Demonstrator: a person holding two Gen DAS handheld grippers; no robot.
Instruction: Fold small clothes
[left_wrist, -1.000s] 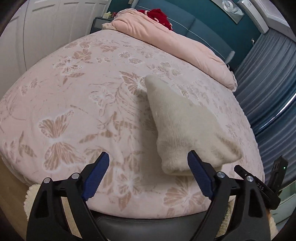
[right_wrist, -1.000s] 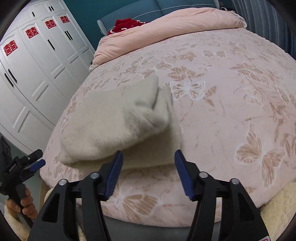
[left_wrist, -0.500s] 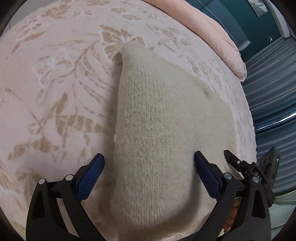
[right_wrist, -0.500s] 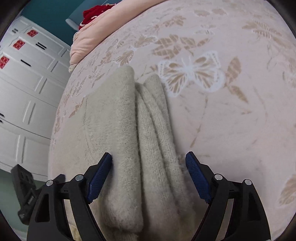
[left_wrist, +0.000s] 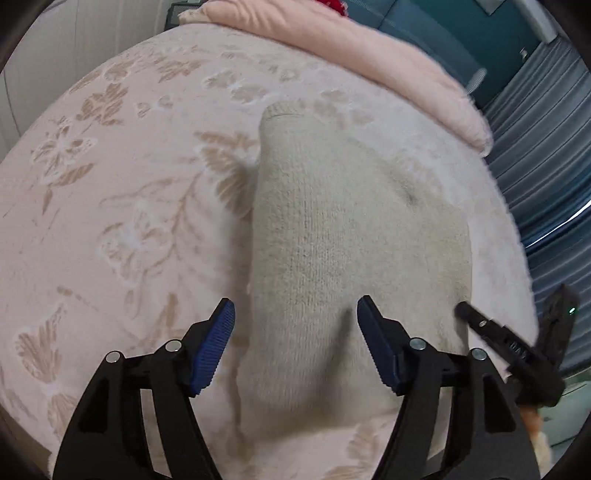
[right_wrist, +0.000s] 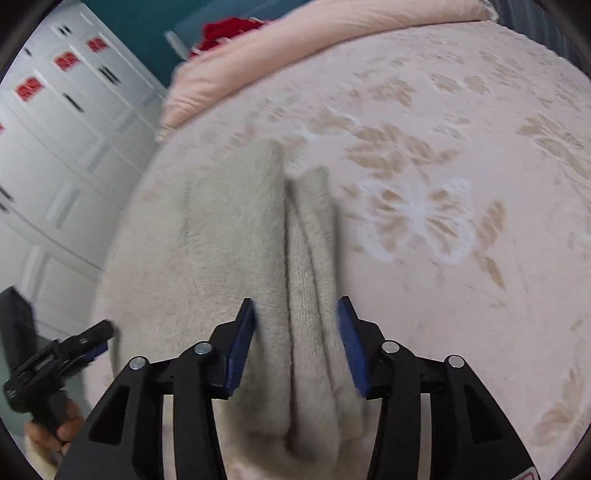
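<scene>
Pink butterfly-print bed (left_wrist: 122, 206) carries the cream knit garment (left_wrist: 332, 251), folded near its front edge. Both the left gripper (left_wrist: 295, 343) and the right gripper (right_wrist: 297, 343) straddle its near end, fingers spread and not yet clamping. Closing on only the top layers could pull the stacked folds apart.

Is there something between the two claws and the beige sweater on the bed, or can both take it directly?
Nothing visible stands in the way. The left claw is open with the sweater already between its fingers, and the right claw straddles the sweater's bunched folds. Only the bed cover lies around it.
</scene>
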